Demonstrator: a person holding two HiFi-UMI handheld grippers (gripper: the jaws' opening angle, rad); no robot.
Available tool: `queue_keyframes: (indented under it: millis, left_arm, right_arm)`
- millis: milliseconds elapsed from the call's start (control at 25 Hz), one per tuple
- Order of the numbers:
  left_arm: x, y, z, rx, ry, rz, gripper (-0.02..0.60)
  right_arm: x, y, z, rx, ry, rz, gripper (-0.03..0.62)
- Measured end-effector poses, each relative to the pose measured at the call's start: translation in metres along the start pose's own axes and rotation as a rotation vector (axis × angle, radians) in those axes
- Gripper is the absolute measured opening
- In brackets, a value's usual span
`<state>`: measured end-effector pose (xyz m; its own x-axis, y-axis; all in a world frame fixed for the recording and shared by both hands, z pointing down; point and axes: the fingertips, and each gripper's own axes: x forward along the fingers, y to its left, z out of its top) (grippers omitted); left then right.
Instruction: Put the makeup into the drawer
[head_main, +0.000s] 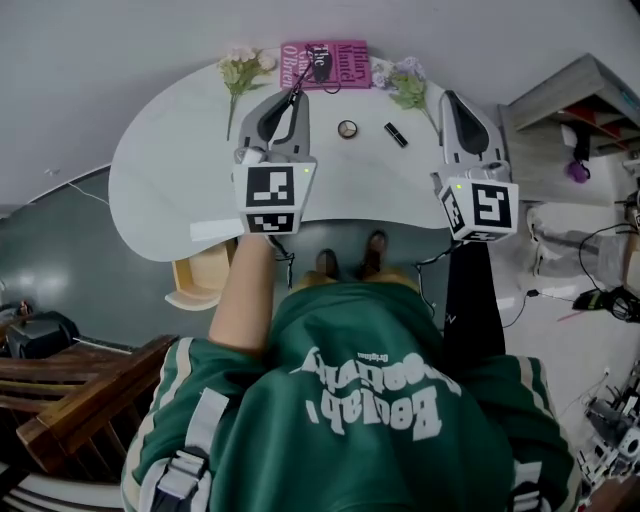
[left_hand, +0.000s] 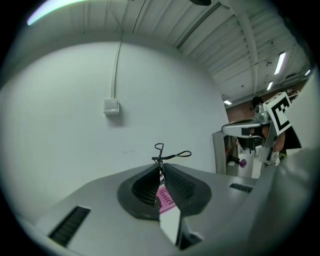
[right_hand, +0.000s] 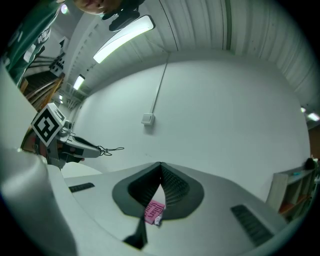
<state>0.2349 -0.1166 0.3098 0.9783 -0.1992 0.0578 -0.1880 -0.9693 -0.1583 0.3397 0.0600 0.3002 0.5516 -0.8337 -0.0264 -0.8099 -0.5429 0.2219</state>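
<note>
My left gripper (head_main: 298, 92) is held up above the white table (head_main: 170, 170) and is shut on a black wire eyelash curler (head_main: 318, 65). In the left gripper view the curler (left_hand: 171, 153) sticks out past the closed fingertips, its looped handles pointing right. My right gripper (head_main: 446, 97) hovers at the table's right side, jaws together with nothing between them. On the table between the two lie a small round compact (head_main: 347, 128) and a black lipstick (head_main: 396, 134). An open wooden drawer (head_main: 200, 282) juts out under the table's front left edge.
A pink book (head_main: 326, 62) lies at the table's back edge, with flower sprigs to its left (head_main: 240, 72) and right (head_main: 406, 88). A white shelf unit (head_main: 575, 110) stands at the right. A wooden chair (head_main: 80, 385) is at the lower left. The person's shoes (head_main: 350, 262) show under the table.
</note>
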Motion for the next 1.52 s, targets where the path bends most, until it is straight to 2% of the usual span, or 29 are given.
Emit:
queue_keyframes:
  millis: [120, 320, 560, 680, 1000, 1240, 1520]
  left_arm:
    - [-0.009, 0.006, 0.015, -0.008, -0.035, 0.012, 0.039]
    - [-0.025, 0.026, 0.018, -0.034, -0.047, 0.066, 0.04]
    - [-0.072, 0.061, 0.013, -0.024, -0.033, 0.187, 0.04]
    - [-0.1, 0.085, 0.012, -0.012, -0.021, 0.277, 0.039]
    - [-0.192, 0.141, 0.005, -0.003, 0.033, 0.582, 0.04]
    - [-0.264, 0.162, -0.002, 0.015, 0.082, 0.757, 0.039]
    - [-0.356, 0.189, -0.007, 0.013, 0.111, 0.918, 0.04]
  right_arm:
    - [0.0, 0.005, 0.004, -0.008, -0.011, 0.01, 0.009]
    - [0.01, 0.032, 0.011, -0.029, -0.014, 0.072, 0.009]
    - [0.037, 0.078, 0.021, -0.026, -0.057, 0.217, 0.009]
    - [0.058, 0.11, 0.028, -0.009, -0.087, 0.317, 0.009]
    - [0.092, 0.22, 0.049, 0.029, -0.175, 0.616, 0.009]
    - [0.092, 0.307, 0.06, 0.055, -0.215, 0.826, 0.009]
    - [0.078, 0.408, 0.082, 0.066, -0.255, 1.014, 0.009]
